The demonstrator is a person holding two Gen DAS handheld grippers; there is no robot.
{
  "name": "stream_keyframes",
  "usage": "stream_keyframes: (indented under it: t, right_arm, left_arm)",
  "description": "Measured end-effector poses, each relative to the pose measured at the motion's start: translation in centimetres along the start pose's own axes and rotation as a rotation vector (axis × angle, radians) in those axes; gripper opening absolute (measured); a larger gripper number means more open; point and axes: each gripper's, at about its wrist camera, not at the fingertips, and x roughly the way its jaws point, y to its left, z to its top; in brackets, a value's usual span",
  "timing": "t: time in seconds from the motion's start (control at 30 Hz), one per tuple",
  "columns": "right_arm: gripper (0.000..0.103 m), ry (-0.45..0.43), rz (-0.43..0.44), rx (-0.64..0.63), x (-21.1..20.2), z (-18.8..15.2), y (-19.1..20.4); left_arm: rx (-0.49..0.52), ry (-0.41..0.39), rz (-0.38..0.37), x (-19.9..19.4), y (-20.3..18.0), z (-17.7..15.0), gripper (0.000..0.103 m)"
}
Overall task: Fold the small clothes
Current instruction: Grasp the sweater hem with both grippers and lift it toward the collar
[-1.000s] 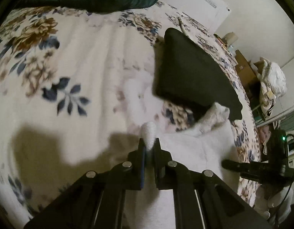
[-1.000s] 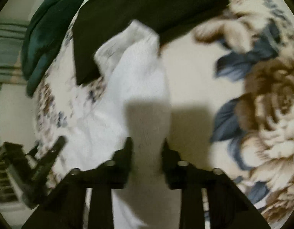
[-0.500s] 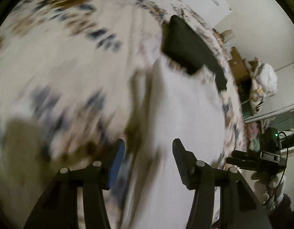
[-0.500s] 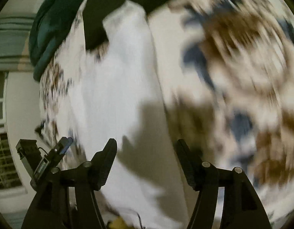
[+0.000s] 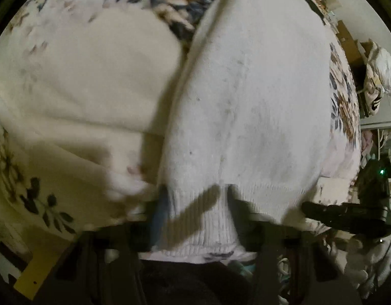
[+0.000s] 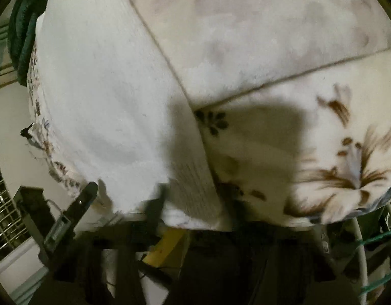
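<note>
A white knit garment (image 5: 246,106) lies flat on the floral bedspread (image 5: 81,76), its ribbed hem at the near bed edge. My left gripper (image 5: 195,203) is open, its fingers either side of the ribbed hem (image 5: 203,226) at the left corner. In the right wrist view the same garment (image 6: 101,96) fills the left half. My right gripper (image 6: 193,198) is open, its jaws straddling the ribbed hem (image 6: 193,183) at the right corner. The fingers are blurred and dark.
The other gripper shows at the right of the left wrist view (image 5: 347,211) and at the lower left of the right wrist view (image 6: 68,216). A dark green garment (image 6: 20,33) lies at the far left. Cluttered furniture (image 5: 375,76) stands beyond the bed.
Both grippers let go of the garment, opened wide, and pulled back along it to the ribbed hem at the near bed edge. The black folded garment has left both views.
</note>
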Motion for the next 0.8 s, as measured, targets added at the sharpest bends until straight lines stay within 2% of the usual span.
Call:
stream_keyframes:
  t: [0.1,0.2,0.33,0.47,0.53,0.57,0.63,0.67,0.7,0.73,0.8]
  right_arm:
    - [0.004,-0.081,-0.091,-0.028,0.1,-1.3,1.6]
    - [0.004,-0.091,-0.118,-0.021,0.2,-3.4,2.4]
    - [0.003,-0.070,-0.167,-0.023,1.0,-5.0,2.0]
    - [0.003,-0.025,-0.190,-0.045,3.3,-4.0,2.8]
    - [0.004,0.004,-0.177,-0.077,3.7,-3.4,3.5]
    - [0.010,0.010,-0.174,-0.099,3.7,-3.0,4.2]
    - [0.027,0.016,-0.117,-0.099,3.0,-2.9,4.0]
    - [0.047,0.023,-0.074,-0.084,2.5,-2.9,3.4]
    - [0.060,0.022,-0.031,-0.065,2.1,-2.9,2.8]
    - [0.061,0.019,0.000,-0.052,1.9,-3.0,2.4]
    - [0.061,0.017,0.025,-0.030,2.1,-2.7,1.6]
  left_arm:
    - [-0.002,-0.060,-0.009,-1.3,-0.2,-0.8,0.003]
    - [-0.022,-0.099,-0.027,-2.9,0.6,-1.6,0.002]
    - [-0.045,-0.077,-0.032,-2.3,2.4,-2.2,0.002]
    - [-0.025,-0.054,-0.048,-1.4,2.6,-2.2,0.003]
    - [-0.027,-0.034,-0.099,-1.4,2.7,-2.0,0.007]
    - [-0.035,-0.023,-0.123,-1.5,3.0,-2.0,0.007]
    - [-0.050,-0.017,-0.166,-2.0,3.8,-2.0,0.019]
    - [-0.055,-0.022,-0.174,-2.1,4.0,-2.0,0.036]
    - [-0.061,-0.027,-0.188,-2.0,4.2,-1.9,0.051]
    - [-0.076,-0.033,-0.208,-1.8,4.5,-1.8,0.055]
    - [-0.113,-0.033,-0.268,-1.0,4.9,-1.3,0.055]
